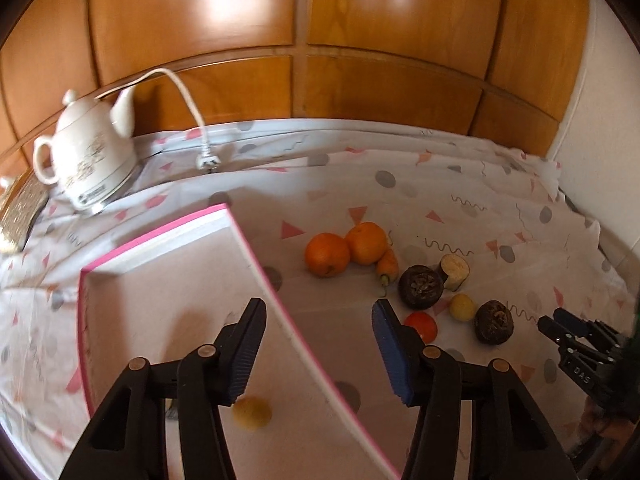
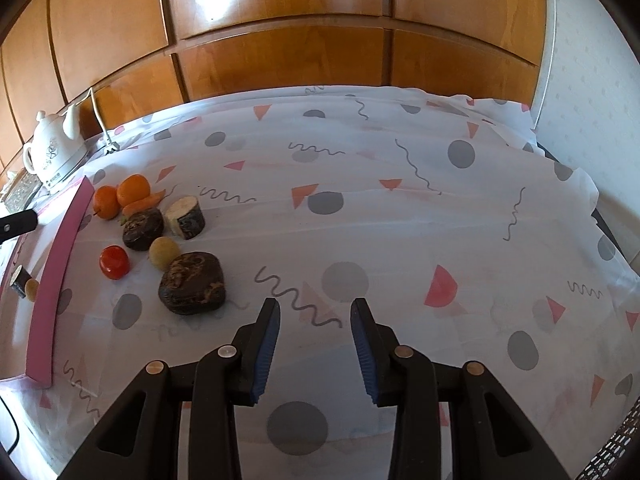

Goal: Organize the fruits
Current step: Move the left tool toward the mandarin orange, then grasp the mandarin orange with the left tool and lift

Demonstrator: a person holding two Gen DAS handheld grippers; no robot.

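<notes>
Left hand-held gripper above box rim

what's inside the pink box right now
One small yellow fruit lies on the floor of the pink box, partly covered by the left hand-held gripper. The corner below its fingers is hidden.

Two round oranges are sitting touching each other at the centre of the left wrist frame, with a small carrot lying against the right one. Two dark, wrinkled round fruits, a cut pale-faced chunk, a small yellow fruit and a red tomato are lying clustered just right of them. Another yellow fruit is resting inside the pink-rimmed tray at lower left.
</notes>
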